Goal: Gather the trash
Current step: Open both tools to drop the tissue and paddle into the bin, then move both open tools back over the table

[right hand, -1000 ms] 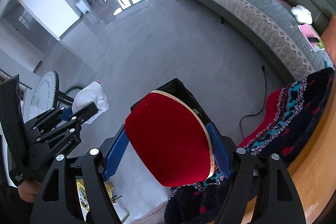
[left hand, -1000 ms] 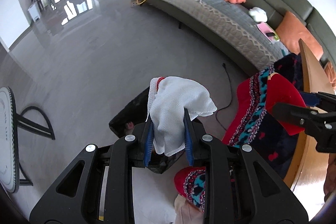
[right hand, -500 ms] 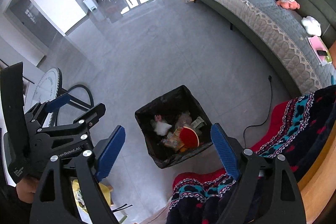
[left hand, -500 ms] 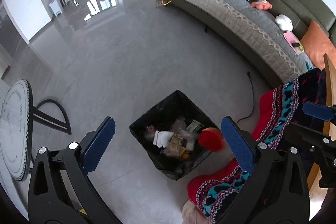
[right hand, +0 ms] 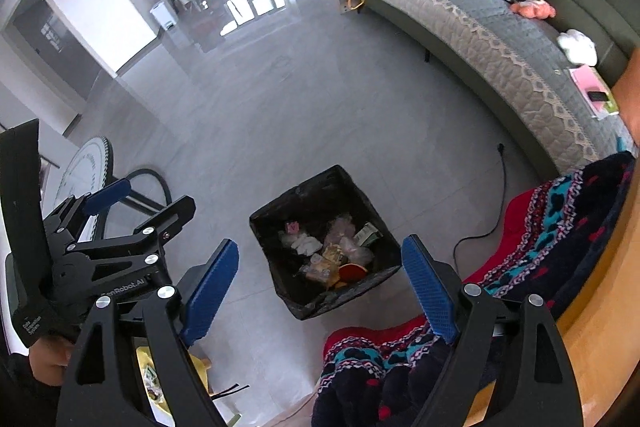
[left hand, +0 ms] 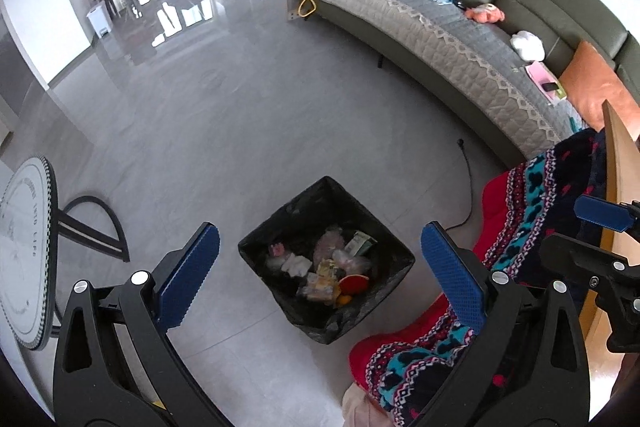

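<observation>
A black-lined trash bin [left hand: 372,235] stands on the grey floor below both grippers; it also shows in the right wrist view [right hand: 360,195]. Inside lie a white cloth [left hand: 295,264], a red paddle [left hand: 352,283] and several wrappers. The cloth [right hand: 306,243] and the paddle [right hand: 352,271] also show in the right wrist view. My left gripper [left hand: 320,275] is open and empty above the bin. My right gripper [right hand: 320,283] is open and empty above it too.
A patterned red and dark blanket [left hand: 540,207] hangs off a wooden table edge [left hand: 618,155] at the right. A long green sofa [left hand: 460,27] runs along the back. A round side table [left hand: 24,247] stands at the left. A black cable [left hand: 468,187] lies on the floor.
One second ago the left gripper held the white cloth and the right held the red paddle. Both opened, and both things now lie in the bin. Both grippers have risen.
</observation>
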`<state>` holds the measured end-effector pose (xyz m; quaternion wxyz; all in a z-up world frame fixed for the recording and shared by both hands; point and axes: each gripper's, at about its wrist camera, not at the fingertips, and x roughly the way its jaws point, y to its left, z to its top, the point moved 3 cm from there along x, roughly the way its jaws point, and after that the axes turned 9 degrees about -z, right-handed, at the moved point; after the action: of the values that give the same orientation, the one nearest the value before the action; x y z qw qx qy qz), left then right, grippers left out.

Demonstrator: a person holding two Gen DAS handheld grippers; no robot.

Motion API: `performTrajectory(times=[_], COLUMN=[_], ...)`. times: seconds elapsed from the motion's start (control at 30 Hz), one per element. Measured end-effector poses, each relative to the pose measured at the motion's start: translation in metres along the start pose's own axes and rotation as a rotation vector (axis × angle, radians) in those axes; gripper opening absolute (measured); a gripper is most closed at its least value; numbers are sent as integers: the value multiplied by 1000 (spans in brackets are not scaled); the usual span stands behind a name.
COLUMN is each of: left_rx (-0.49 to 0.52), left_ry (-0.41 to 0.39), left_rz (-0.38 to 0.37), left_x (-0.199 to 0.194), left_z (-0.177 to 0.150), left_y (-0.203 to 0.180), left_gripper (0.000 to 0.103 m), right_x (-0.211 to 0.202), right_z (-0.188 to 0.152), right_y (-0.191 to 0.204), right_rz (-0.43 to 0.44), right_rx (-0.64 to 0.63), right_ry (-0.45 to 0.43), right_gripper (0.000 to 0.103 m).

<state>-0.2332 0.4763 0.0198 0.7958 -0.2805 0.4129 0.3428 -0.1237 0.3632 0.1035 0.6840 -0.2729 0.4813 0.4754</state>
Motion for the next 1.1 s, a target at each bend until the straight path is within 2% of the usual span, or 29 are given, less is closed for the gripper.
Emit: performTrajectory(times=[0.07, 0.13, 0.23, 0.53, 0.87, 1.1], left_rx=[2, 4, 20, 84, 198, 333], left_ry=[-6, -13, -21, -39, -46, -19], left_rz=[-15, -29, -44, -77, -170, -284], left_x=[-4, -8, -13, -29, -44, -45], left_z=[0, -2, -4, -10, -21, -44], left_y=[-4, -9, -17, -48, -132, -228], left_gripper=[98, 98, 98, 98, 98, 98], right_x=[-4, -7, -5, -36, -81, -116], right_z=[-3, -8, -18, -38, -86, -148], right_y=[-4, -8, -15, -41, -116, -192], right_rz=[5, 21, 60, 22, -47, -130], right_rx=[13, 23, 48, 115, 264, 423], right_ry=[-4, 6, 63, -20, -72, -92], right_gripper=[91, 100, 100, 100, 100, 100])
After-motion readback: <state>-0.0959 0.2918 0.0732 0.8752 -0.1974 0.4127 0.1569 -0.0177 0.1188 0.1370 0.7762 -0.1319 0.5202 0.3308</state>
